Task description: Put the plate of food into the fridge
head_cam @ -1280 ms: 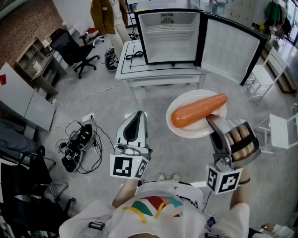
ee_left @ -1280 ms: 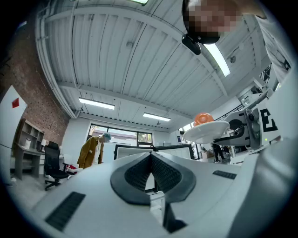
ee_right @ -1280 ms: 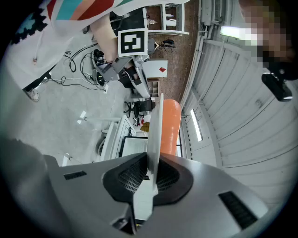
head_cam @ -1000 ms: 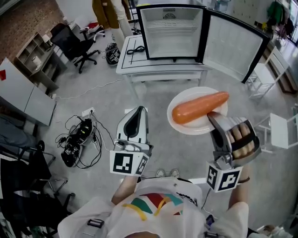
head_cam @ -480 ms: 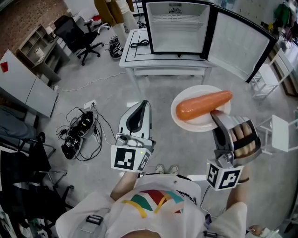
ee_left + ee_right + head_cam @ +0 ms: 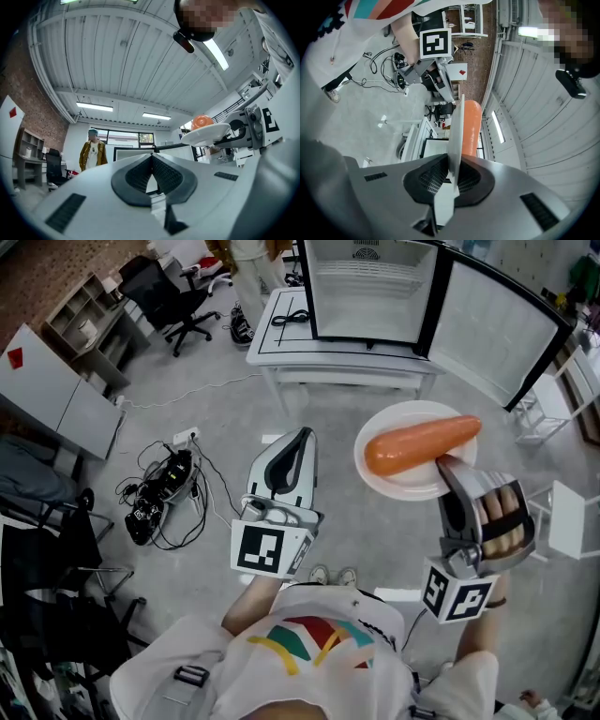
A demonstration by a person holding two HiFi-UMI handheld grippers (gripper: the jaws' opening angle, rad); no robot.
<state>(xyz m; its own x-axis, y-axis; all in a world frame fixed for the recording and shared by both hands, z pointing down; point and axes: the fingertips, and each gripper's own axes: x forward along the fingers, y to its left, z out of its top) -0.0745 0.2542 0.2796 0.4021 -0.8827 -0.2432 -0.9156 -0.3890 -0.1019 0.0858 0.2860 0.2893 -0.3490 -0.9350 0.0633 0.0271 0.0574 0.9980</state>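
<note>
A white plate (image 6: pixel 386 483) with a large orange carrot (image 6: pixel 419 444) on it is held level in the air, my right gripper (image 6: pixel 452 468) shut on its near rim. In the right gripper view the plate (image 6: pixel 456 126) stands edge-on between the pads, the carrot (image 6: pixel 471 125) on one side. The left gripper (image 6: pixel 298 439) is shut and holds nothing; its view shows the closed tips (image 6: pixel 152 157) and the plate (image 6: pixel 206 133) off to the right. The small fridge (image 6: pixel 370 292) stands open on a white table (image 6: pixel 328 362) ahead, its door (image 6: pixel 492 329) swung right.
Cables and a power strip (image 6: pixel 161 498) lie on the floor at left. A black office chair (image 6: pixel 169 298) and a grey shelf unit (image 6: pixel 75 329) stand at far left. A person (image 6: pixel 248 263) stands beyond the table. White chairs (image 6: pixel 572 521) are at right.
The fridge and table have come nearer and slid up the head view. Both grippers with the plate have shifted slightly right and forward. The grip is unchanged.
</note>
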